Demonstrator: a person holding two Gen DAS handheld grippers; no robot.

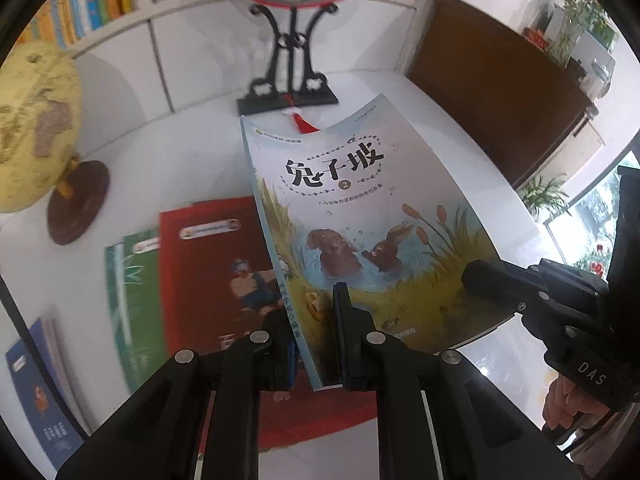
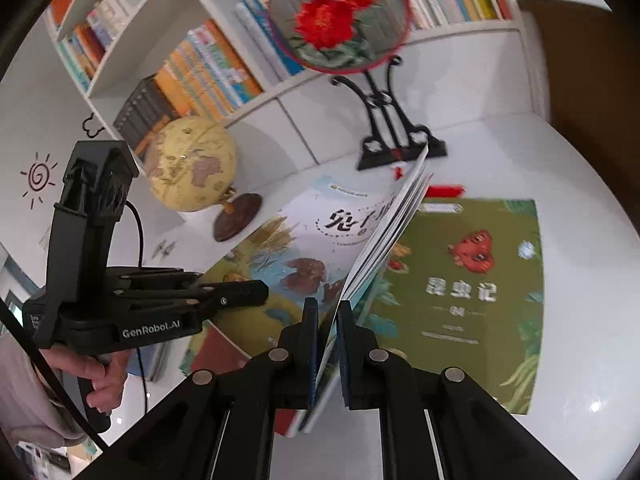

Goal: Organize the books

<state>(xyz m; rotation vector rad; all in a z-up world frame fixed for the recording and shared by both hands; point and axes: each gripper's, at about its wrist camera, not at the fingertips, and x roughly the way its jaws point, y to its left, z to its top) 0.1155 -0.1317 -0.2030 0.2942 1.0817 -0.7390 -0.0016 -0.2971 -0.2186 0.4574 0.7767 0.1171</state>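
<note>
White tabletop [image 1: 400,92] below a bookshelf [image 2: 192,68] held a globe [image 1: 32,128] and several flat books. I had the rabbit book [image 1: 360,208] raised off the table, my left gripper [image 1: 316,332] clamped on its spine edge, my right gripper [image 2: 328,320] clamped on its opposite edge.

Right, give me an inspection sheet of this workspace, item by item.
Surface: white table, glossy.
Job's things: rabbit book held tilted above the table by both tools; red book, green book and blue book lie flat; insect book lies flat.
Clutter: globe; fan stand.
Grippers: left tool shut on the spine edge; right tool shut on the page edge.
Cables: black cable on the left tool.
Surroundings: bookshelf, full; brown cabinet; plants.
</note>
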